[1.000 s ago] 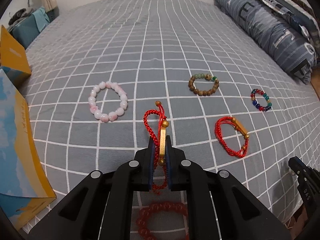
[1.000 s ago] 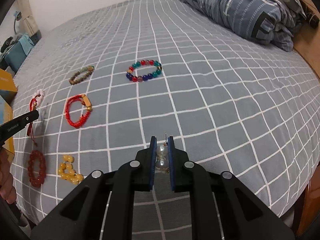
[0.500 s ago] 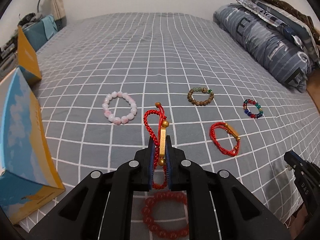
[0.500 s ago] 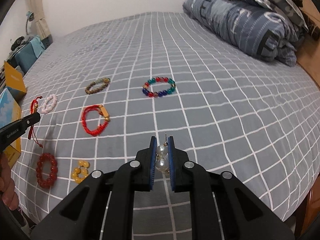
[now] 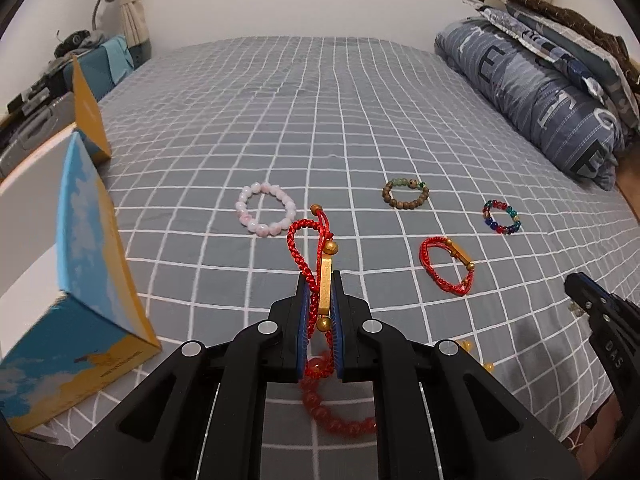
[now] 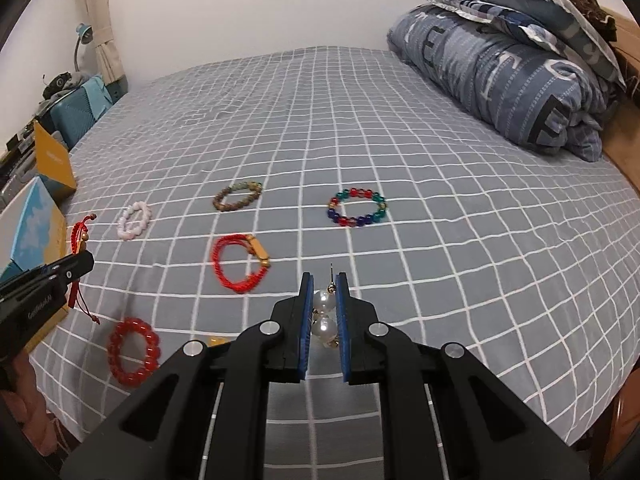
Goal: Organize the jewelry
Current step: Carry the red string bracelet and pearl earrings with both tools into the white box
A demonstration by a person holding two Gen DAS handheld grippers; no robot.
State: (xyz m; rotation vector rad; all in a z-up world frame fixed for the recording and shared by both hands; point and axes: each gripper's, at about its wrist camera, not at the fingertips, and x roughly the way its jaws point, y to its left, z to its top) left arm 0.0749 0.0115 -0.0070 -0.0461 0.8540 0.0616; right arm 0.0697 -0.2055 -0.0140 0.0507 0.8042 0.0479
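Note:
My left gripper (image 5: 320, 280) is shut on a red cord bracelet (image 5: 310, 240) with a gold bar, held above the grey checked bed (image 5: 280, 120). My right gripper (image 6: 324, 280) is shut on a pearl earring (image 6: 323, 312) with two white pearls. On the bed lie a pink bead bracelet (image 5: 266, 214), a brown bead bracelet (image 5: 405, 197), a multicoloured bead bracelet (image 5: 500, 222), a second red cord bracelet (image 5: 446, 268) and a red bead bracelet (image 6: 134, 350). The left gripper (image 6: 80, 262) shows at the left edge of the right wrist view.
An open blue and yellow box (image 5: 68, 280) stands on the bed's left edge. Yellow beads (image 6: 218, 340) peek out beside my right gripper's fingers. A folded quilt and pillows (image 6: 512, 72) lie at the far right. A bedside table with clutter (image 5: 60, 68) is at the far left.
Both grippers have risen and tilted up, so more of the bed, wall and box shows. The bracelets on the bed look smaller and lower. Both grips are unchanged.

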